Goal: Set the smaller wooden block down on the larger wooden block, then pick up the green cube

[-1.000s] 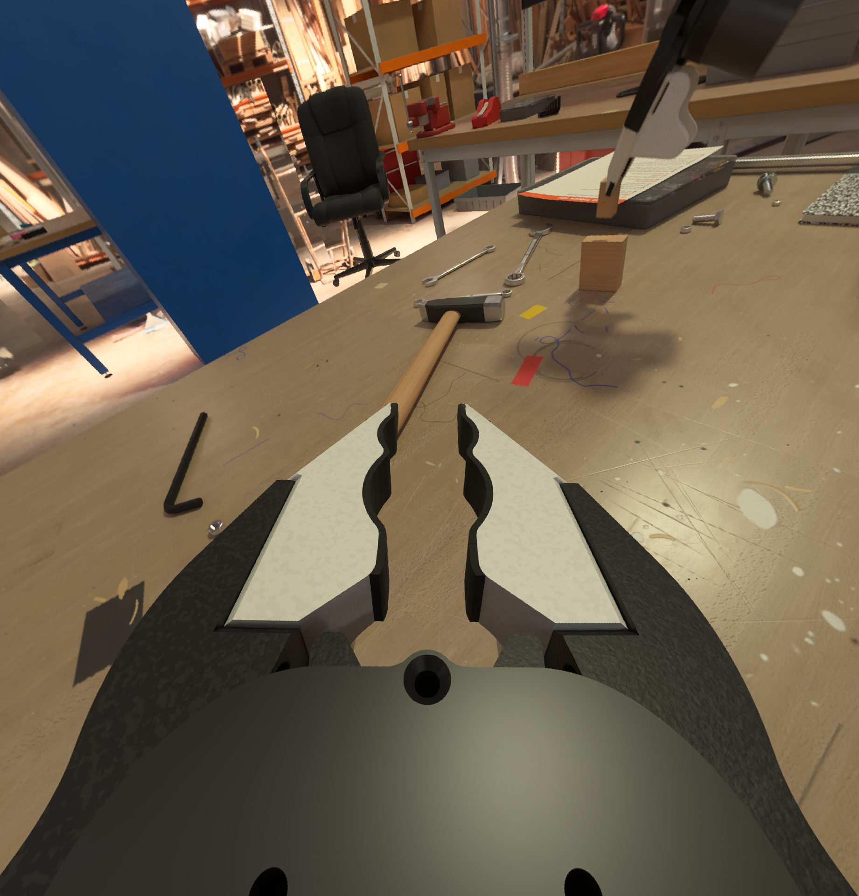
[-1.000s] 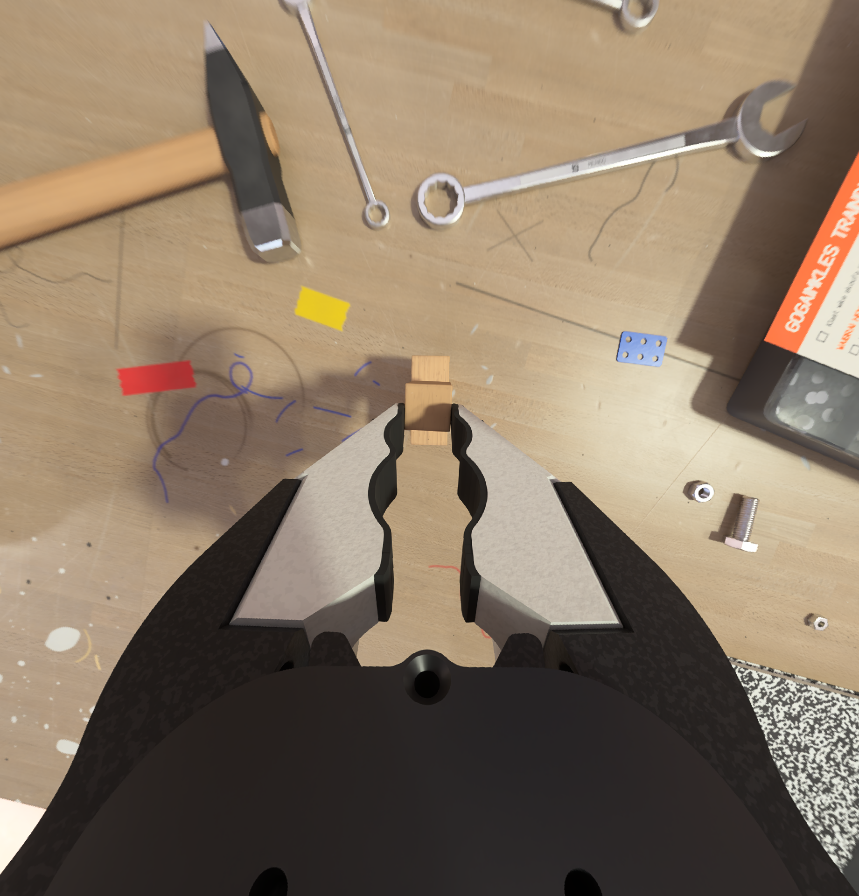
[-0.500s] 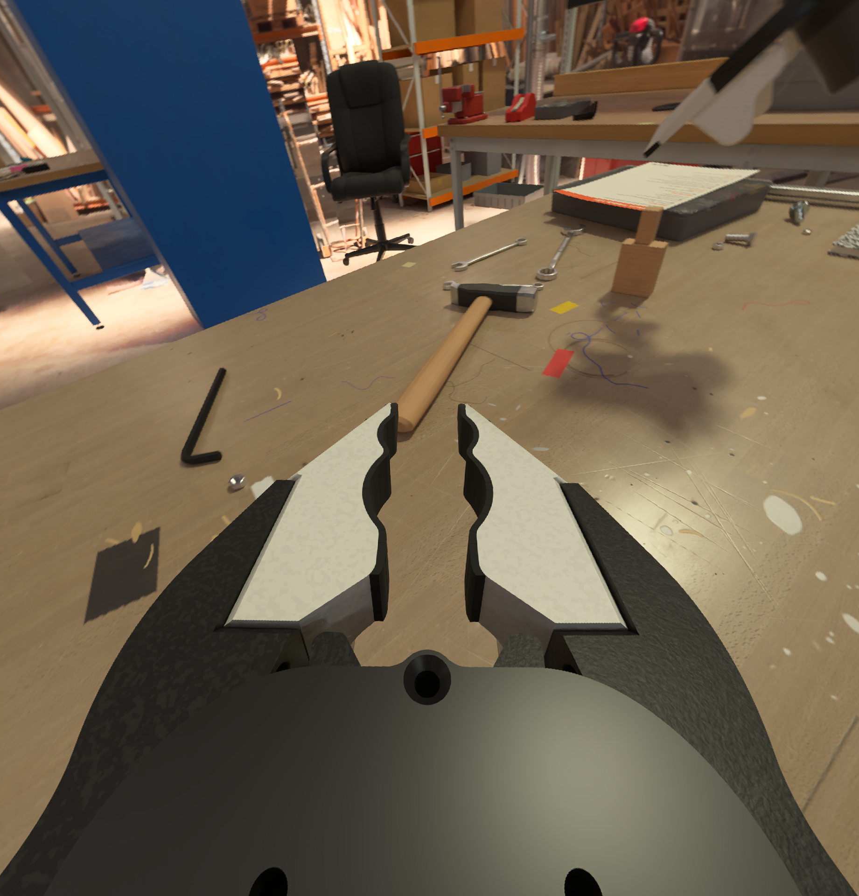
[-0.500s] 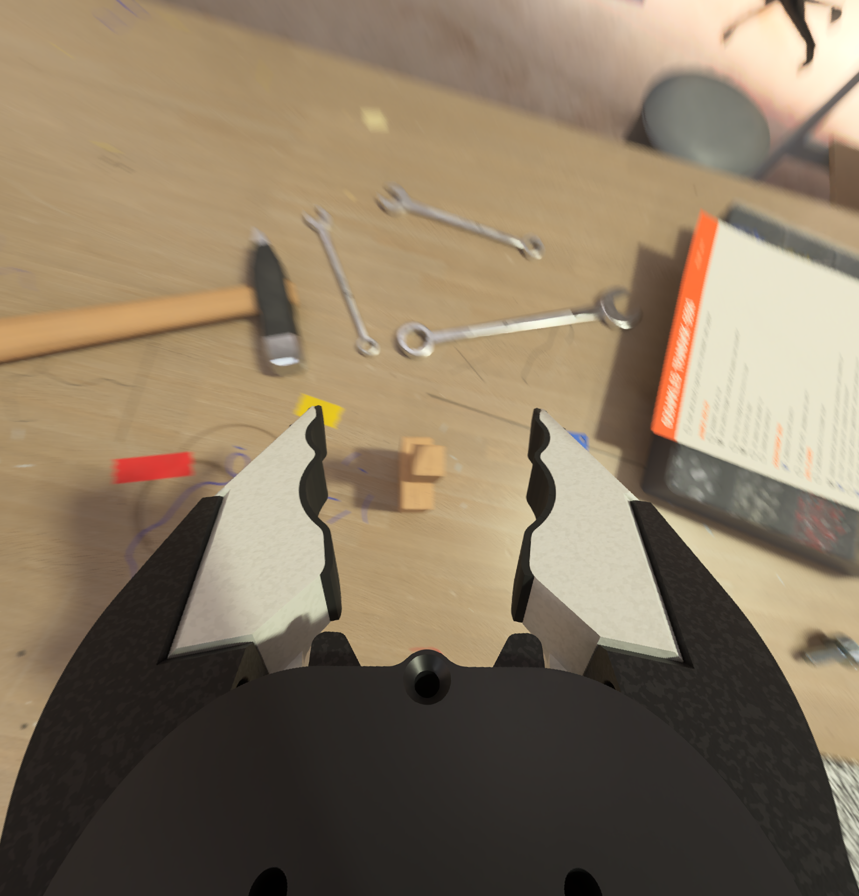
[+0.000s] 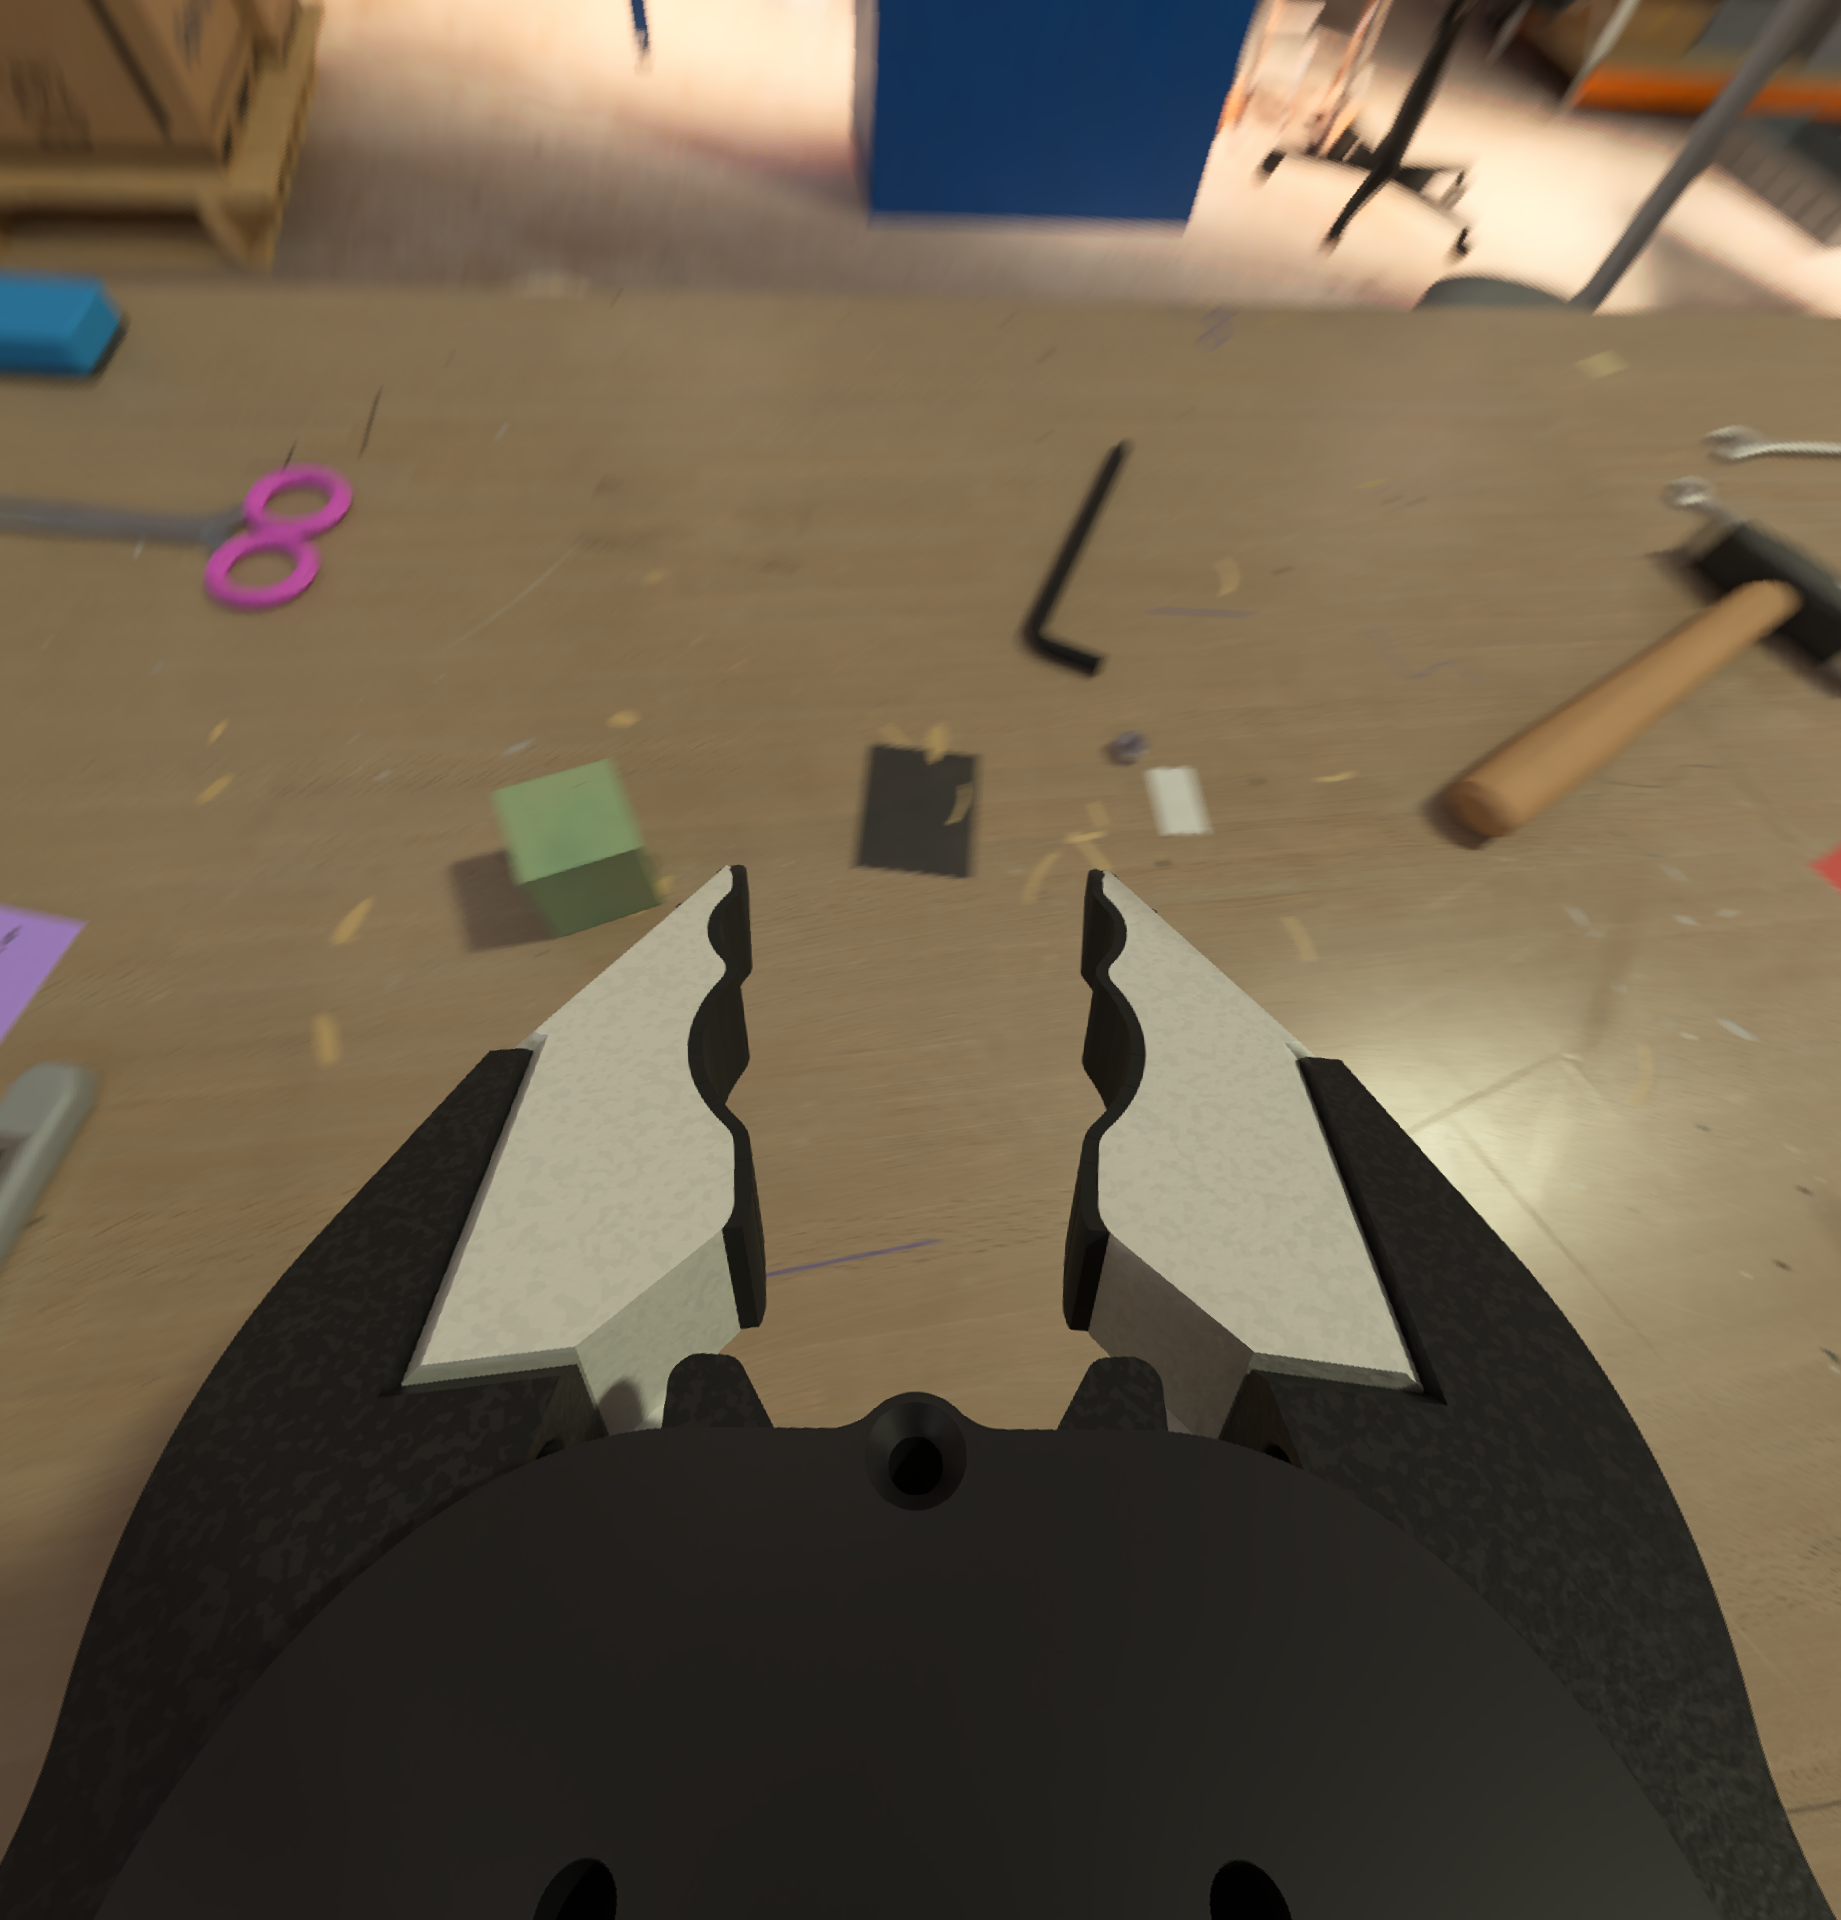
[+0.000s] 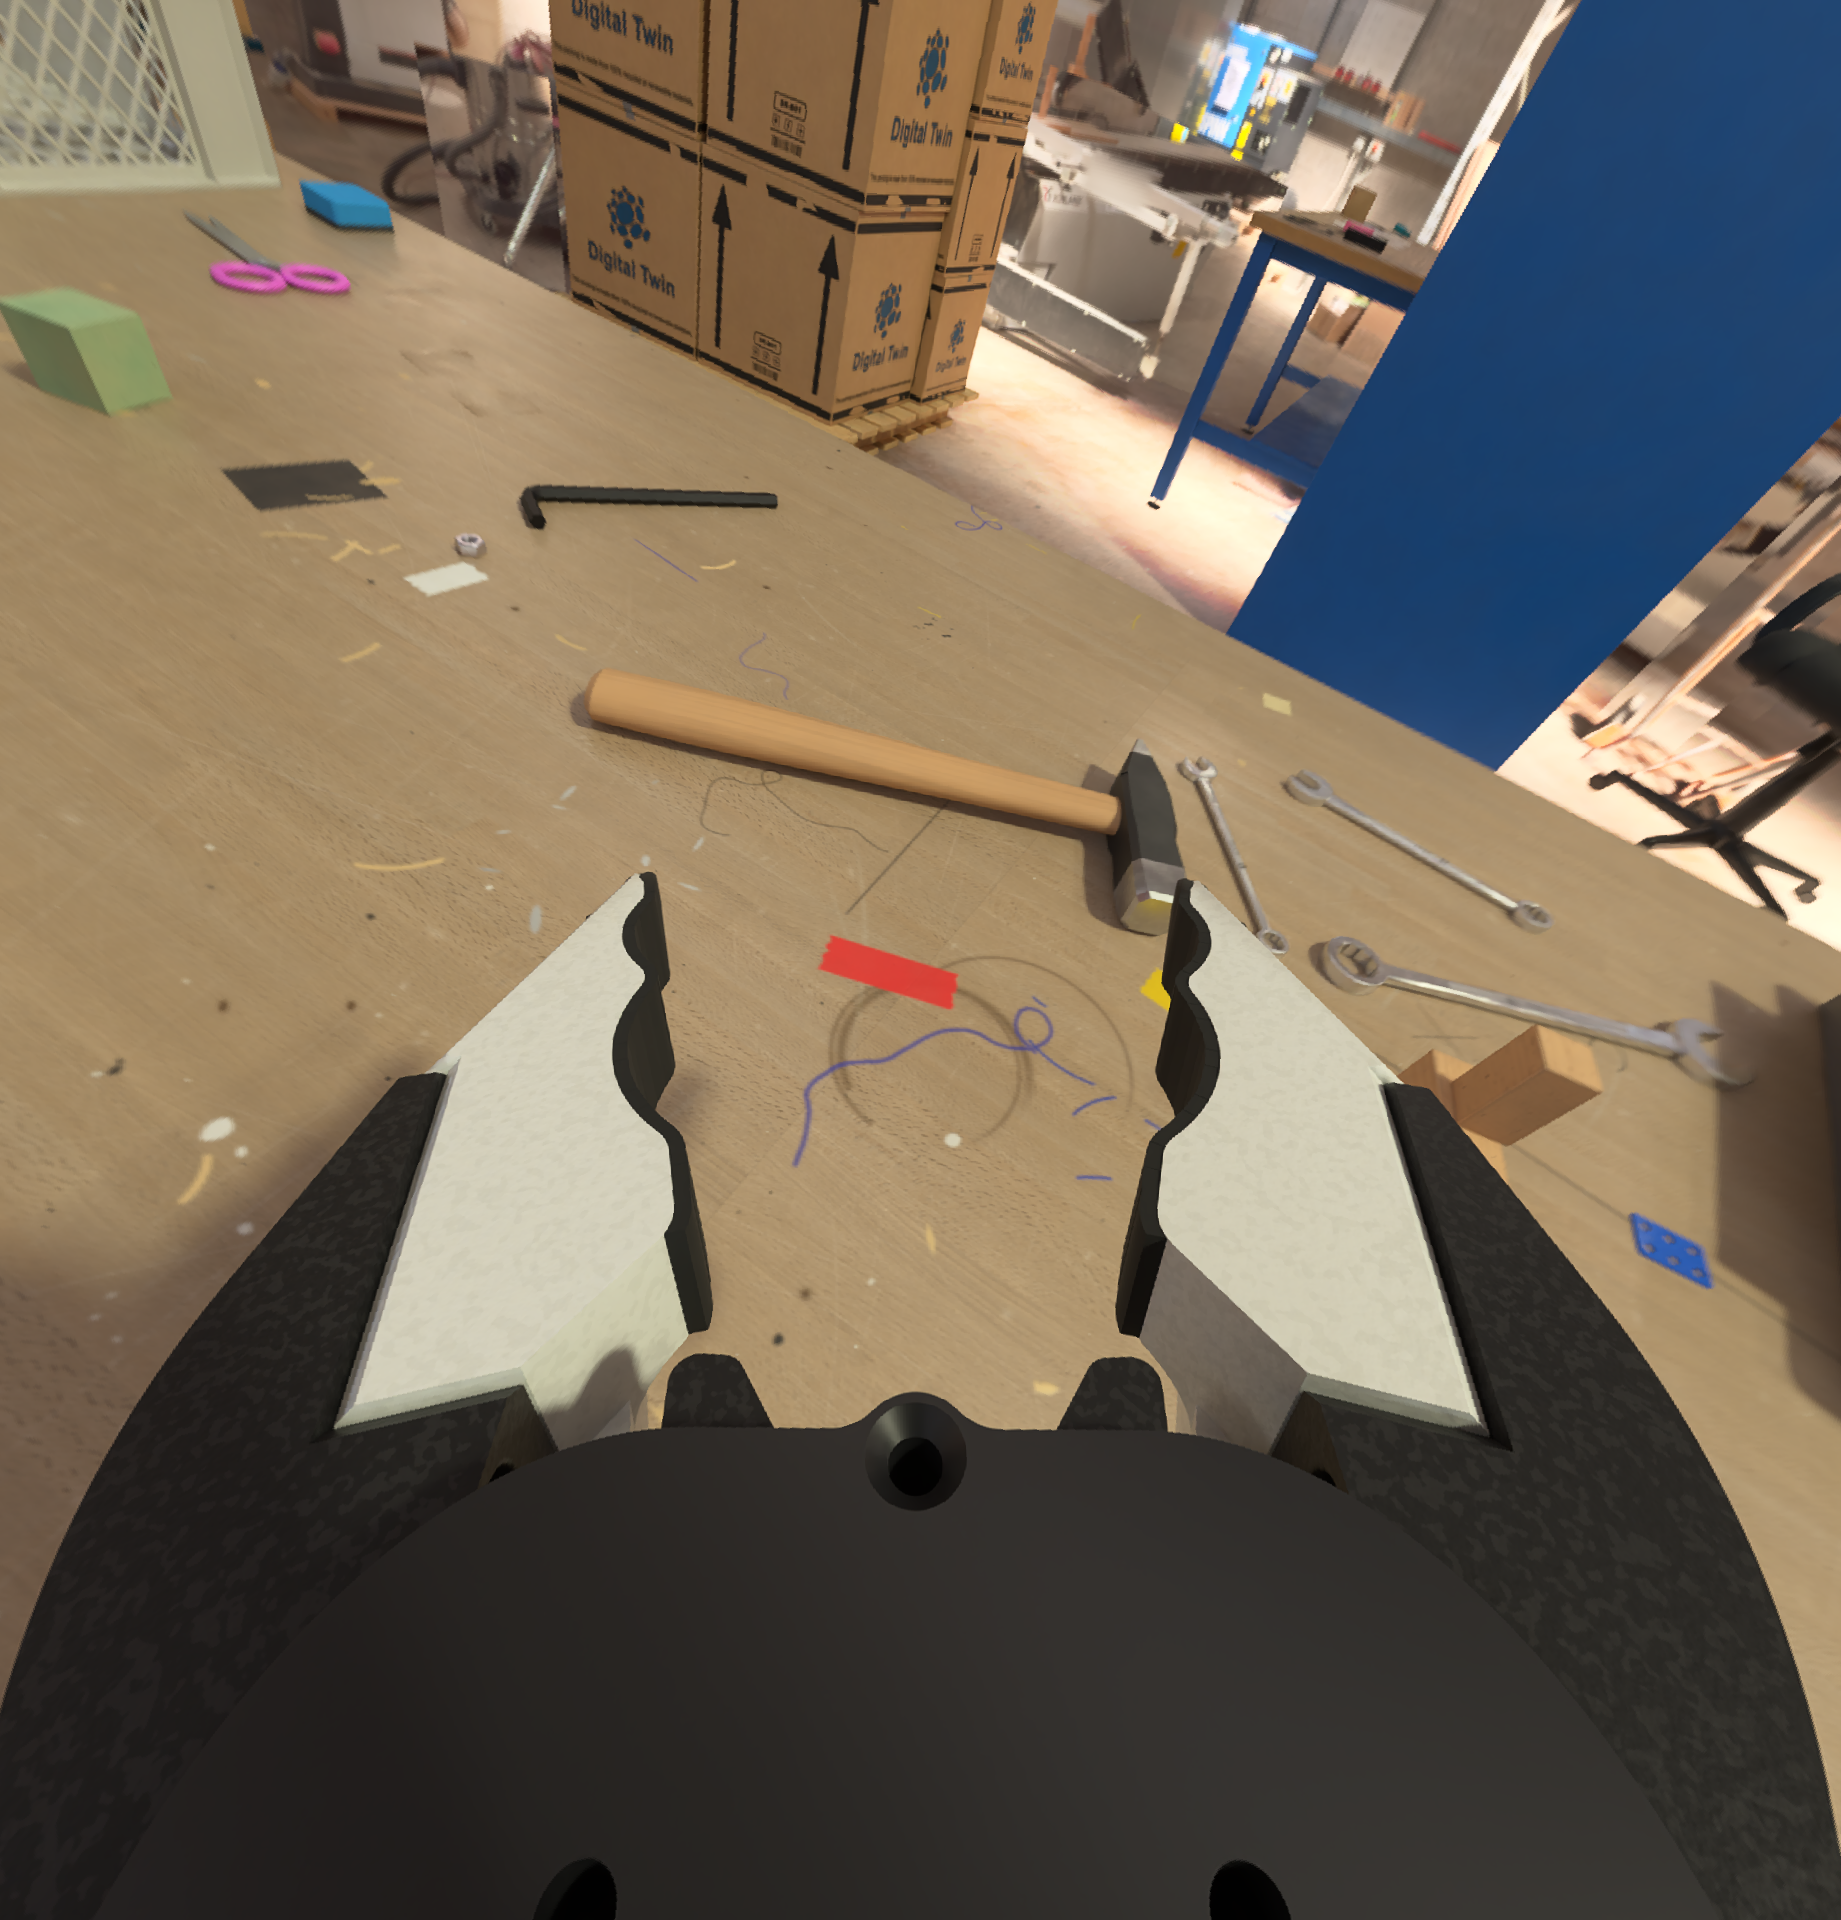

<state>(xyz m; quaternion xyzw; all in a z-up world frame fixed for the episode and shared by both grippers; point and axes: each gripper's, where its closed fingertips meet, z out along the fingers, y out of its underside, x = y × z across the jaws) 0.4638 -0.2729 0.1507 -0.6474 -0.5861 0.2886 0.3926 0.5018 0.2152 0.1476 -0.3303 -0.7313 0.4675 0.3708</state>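
The green cube (image 5: 573, 847) lies on the wooden bench just ahead and left of my left gripper (image 5: 916, 888), which is open and empty; its left fingertip (image 5: 724, 914) is close to the cube's right side. My right gripper (image 6: 916, 899) is open and empty above a red tape mark. The smaller wooden block (image 6: 1529, 1075) rests on the larger wooden block (image 6: 1430, 1075) to its right, partly hidden behind the right finger. The green cube also shows far left in the right wrist view (image 6: 80, 348).
A hammer (image 6: 864, 758), wrenches (image 6: 1498, 1003), a black hex key (image 5: 1072, 561), pink scissors (image 5: 272, 535), a blue block (image 5: 38, 322), a purple sheet (image 5: 2, 977) and a black patch (image 5: 916, 810) lie on the bench. Cardboard boxes (image 6: 791, 208) stand beyond the bench edge.
My right gripper let go of the smaller block on the larger one, opened, drew back and turned left. My left gripper swung left, tilted down and opened wider; the green cube came into view.
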